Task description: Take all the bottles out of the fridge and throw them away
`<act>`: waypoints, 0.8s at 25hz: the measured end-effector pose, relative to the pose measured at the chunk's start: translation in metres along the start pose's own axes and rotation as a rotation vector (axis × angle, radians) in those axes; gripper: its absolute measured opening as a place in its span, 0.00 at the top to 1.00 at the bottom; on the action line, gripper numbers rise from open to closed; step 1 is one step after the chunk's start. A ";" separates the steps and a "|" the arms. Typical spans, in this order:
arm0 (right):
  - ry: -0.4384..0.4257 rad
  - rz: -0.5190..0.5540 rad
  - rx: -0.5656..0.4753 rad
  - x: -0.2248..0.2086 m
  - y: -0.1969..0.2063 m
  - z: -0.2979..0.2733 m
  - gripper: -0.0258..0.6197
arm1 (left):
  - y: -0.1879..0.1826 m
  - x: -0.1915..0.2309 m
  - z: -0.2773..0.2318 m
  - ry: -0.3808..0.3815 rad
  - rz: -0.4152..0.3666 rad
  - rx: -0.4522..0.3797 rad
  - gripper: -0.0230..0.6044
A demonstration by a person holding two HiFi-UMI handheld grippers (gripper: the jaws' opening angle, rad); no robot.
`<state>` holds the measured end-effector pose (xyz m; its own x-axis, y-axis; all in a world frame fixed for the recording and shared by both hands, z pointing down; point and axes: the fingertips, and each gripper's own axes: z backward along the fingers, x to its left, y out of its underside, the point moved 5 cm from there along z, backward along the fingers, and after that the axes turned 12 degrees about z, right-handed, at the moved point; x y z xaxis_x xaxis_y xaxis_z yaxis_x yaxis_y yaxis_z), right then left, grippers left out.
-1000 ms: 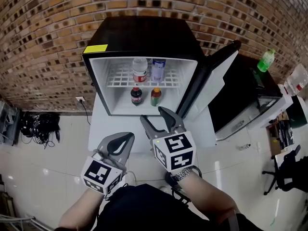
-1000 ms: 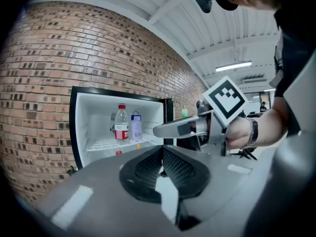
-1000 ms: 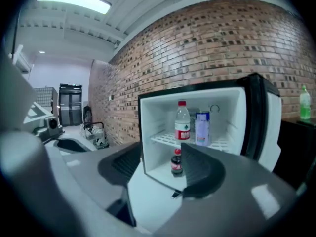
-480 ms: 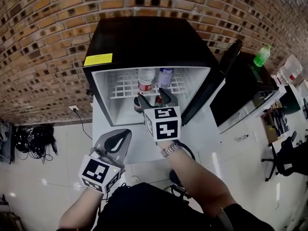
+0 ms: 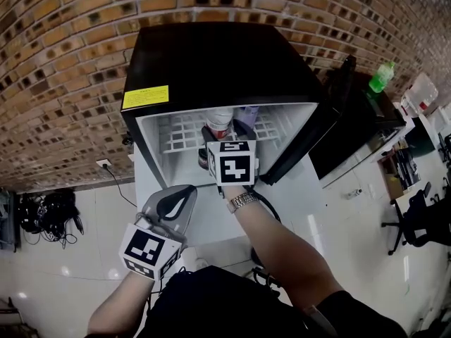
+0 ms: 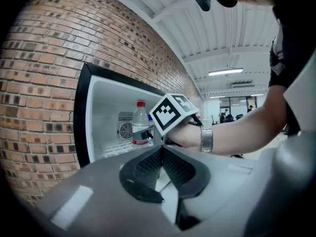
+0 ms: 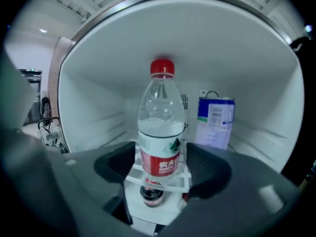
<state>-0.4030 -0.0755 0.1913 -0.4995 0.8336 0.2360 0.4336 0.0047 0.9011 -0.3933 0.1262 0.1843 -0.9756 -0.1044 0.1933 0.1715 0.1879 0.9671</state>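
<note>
Bottle [image 7: 161,127] stands between the just-opened jaws of the right gripper [image 7: 160,161] (no grip yet), so one nudge could topple it.

Grey left tongs [image 5: 187,190], right tongs [image 7: 160,168] — black-and-white marker cubes [image 5: 149,252], silver wristwatch [image 5: 242,201], black top [image 5: 204,303]

The fridge [image 5: 218,55] is black outside and white inside, with a yellow sticker [image 5: 145,97] on its top. The wall [image 5: 56,62] has brown and orange bricks with pale joints. The water bottle [image 7: 161,127] is clear, with a red cap and a red-and-white label. The container [image 7: 215,121] is blue and white. The left hand-held gripper [image 5: 186,191] is grey, and its cube carries black-and-white square markers. The floor [image 5: 70,259] has glossy white tiles.
</note>
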 end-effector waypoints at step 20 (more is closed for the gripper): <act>-0.007 0.016 -0.010 0.008 0.010 0.015 0.52 | 0.014 0.011 0.004 0.008 0.041 0.017 0.96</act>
<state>-0.3918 -0.0603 0.1970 -0.4877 0.8372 0.2476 0.4334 -0.0141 0.9011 -0.4022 0.1320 0.1990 -0.9667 -0.1038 0.2341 0.2089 0.2091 0.9553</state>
